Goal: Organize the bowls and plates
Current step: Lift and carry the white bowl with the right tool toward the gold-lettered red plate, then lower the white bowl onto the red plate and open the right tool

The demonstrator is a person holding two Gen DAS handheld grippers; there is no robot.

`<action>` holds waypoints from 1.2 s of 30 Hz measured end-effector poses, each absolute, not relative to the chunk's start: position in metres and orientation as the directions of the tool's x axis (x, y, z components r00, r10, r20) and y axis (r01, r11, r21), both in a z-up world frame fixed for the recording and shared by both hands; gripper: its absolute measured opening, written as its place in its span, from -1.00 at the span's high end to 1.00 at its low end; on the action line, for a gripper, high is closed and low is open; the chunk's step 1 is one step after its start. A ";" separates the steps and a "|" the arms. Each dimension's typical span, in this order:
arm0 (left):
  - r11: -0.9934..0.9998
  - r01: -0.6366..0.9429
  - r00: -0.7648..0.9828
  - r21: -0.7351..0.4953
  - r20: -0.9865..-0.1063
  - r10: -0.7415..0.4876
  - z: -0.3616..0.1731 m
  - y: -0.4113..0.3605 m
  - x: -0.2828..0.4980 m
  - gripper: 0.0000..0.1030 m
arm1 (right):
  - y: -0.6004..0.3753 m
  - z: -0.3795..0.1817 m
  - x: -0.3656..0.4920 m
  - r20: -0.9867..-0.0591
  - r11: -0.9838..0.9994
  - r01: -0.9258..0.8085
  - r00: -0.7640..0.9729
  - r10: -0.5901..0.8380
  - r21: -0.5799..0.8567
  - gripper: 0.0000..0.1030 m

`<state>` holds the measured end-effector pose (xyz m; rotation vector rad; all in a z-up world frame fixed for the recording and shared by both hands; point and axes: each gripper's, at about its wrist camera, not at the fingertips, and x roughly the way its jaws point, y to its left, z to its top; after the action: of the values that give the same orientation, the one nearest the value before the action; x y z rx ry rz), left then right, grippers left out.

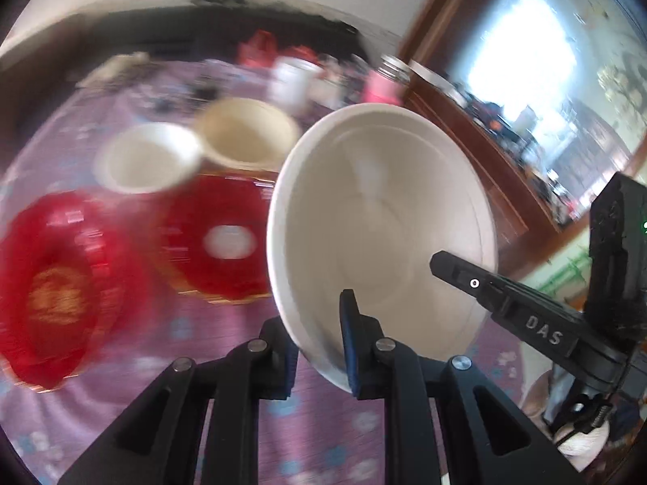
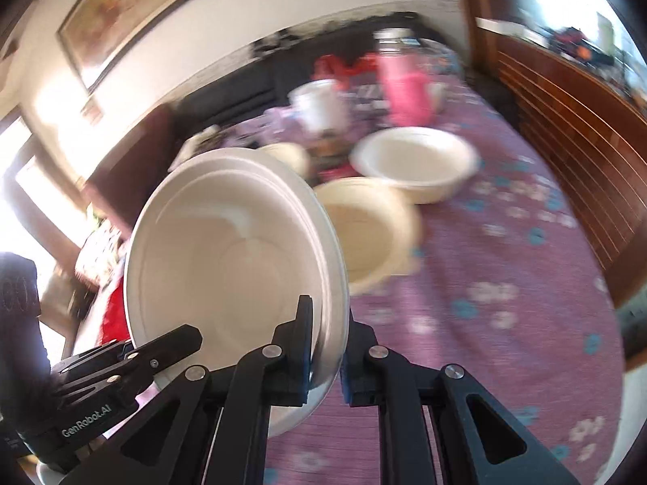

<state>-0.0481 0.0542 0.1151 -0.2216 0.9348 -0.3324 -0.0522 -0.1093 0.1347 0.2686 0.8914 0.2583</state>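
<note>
The white plate (image 1: 380, 218) is filling the centre of both wrist views, tilting steeply with its hollow face towards the cameras and hanging clear of the purple flowered tablecloth (image 1: 202, 404). In the right wrist view its edge is showing doubled rims, so it may be more than one plate nested together; the blur is making that hard to settle. The left gripper (image 1: 317, 323) is pinching the lower rim with its jaws drawn narrow, one blue pad in front of the lip and the other behind it. The right gripper (image 2: 329, 319) is clamping the rim at another spot in the same narrow way, probably because a wide, shallow dish held by a single edge would be swinging about. Each tool is also showing at the lower outer corner of the other's view, reaching over the plate's edge. Further out, in the left half of the left wrist view, two red plates (image 1: 226, 238) are lying flat on the cloth, with a white bowl (image 1: 149, 157) and a cream bowl (image 1: 246, 133) sitting just above them, seemingly being kept by kind. At the far end of the table, a white cup (image 2: 319, 105) and a pink container (image 2: 404, 85) are standing among blurred clutter.
</note>
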 end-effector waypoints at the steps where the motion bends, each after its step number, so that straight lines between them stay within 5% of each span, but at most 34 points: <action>1: 0.933 0.152 0.565 -0.325 -0.746 -0.352 0.116 0.071 -0.053 0.65 | -0.094 0.136 -0.051 -0.727 0.935 -0.130 0.596 0.340 0.330 0.77; 12: 0.933 -0.161 0.601 -0.322 -0.782 -0.166 0.084 0.244 -0.070 0.65 | 0.090 0.107 -0.009 -0.785 0.883 -0.346 0.427 0.449 0.317 0.76; 21: 0.939 -0.271 0.562 -0.211 -0.827 -0.023 0.045 0.293 -0.056 0.63 | 0.153 0.057 0.026 -0.854 0.883 -0.371 0.320 0.411 0.286 0.74; 29: 0.957 -0.276 0.624 -0.087 -0.774 0.109 0.055 0.281 -0.060 -0.27 | 0.166 0.045 0.034 -0.864 0.879 -0.395 0.307 0.400 0.267 0.70; 34: 0.959 -0.280 0.693 -0.050 -0.702 0.166 0.073 0.277 -0.072 -0.38 | 0.165 0.047 0.030 -0.849 0.874 -0.399 0.325 0.417 0.277 0.69; 36: 0.957 -0.286 0.712 -0.049 -0.679 0.178 0.080 0.277 -0.077 -0.40 | 0.162 0.048 0.030 -0.836 0.867 -0.397 0.326 0.441 0.302 0.53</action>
<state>-0.0770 0.2773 0.0798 -0.1546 0.7346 0.2580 0.0300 0.1622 0.0485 0.0450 1.1105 0.5489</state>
